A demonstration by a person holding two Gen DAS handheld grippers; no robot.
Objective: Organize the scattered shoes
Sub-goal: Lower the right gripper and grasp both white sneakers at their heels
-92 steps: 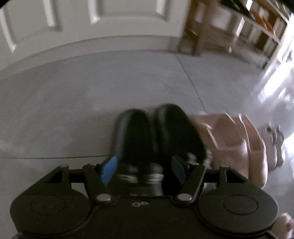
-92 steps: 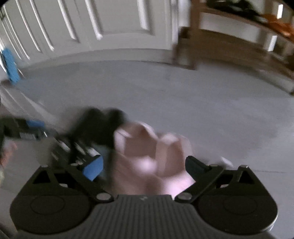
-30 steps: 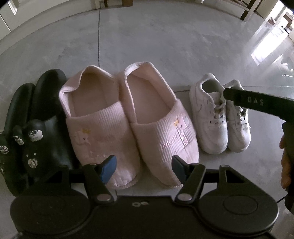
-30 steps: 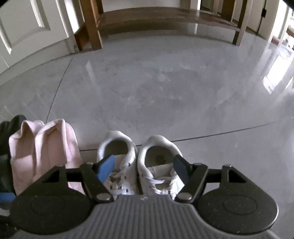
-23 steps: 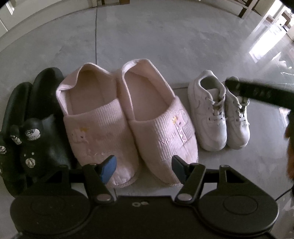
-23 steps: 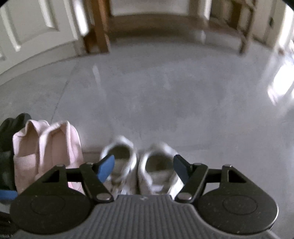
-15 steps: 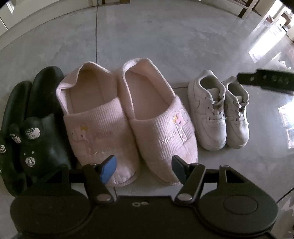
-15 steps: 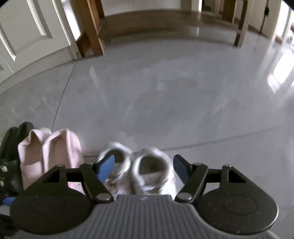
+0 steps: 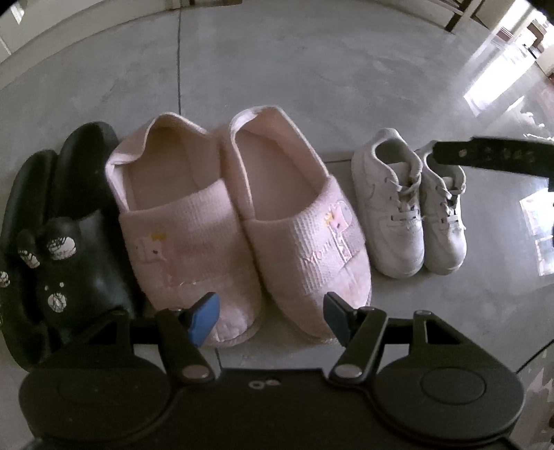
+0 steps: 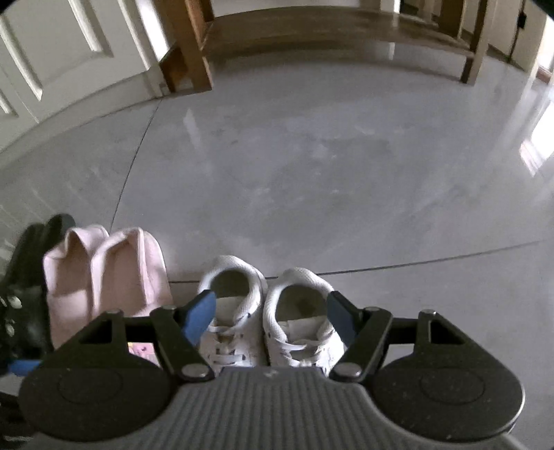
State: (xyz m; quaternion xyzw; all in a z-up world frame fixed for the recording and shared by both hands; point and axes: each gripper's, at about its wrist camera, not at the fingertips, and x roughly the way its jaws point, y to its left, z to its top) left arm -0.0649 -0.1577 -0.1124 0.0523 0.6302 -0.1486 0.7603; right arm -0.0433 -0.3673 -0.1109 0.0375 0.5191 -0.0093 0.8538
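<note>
Three pairs of shoes stand side by side in a row on the grey floor. A pair of black slippers [image 9: 65,221] is at the left, a pair of pink knit slippers [image 9: 239,221] in the middle, a pair of small white sneakers [image 9: 408,204] at the right. My left gripper [image 9: 270,316] is open and empty, above the toes of the pink slippers. My right gripper [image 10: 270,313] is open and empty, above the white sneakers [image 10: 270,311]; the pink slippers [image 10: 104,273] lie to its left. One arm of the right gripper shows in the left wrist view [image 9: 491,155].
A wooden bench [image 10: 332,31] stands at the far end of the floor. A white panelled door [image 10: 69,52] is at the far left. Bright sun patches lie on the floor [image 9: 498,86] at the right.
Both grippers have pulled back slightly from the shoes. The right gripper's arm has shifted right and up in the left wrist view. The shoes have not moved in the last second.
</note>
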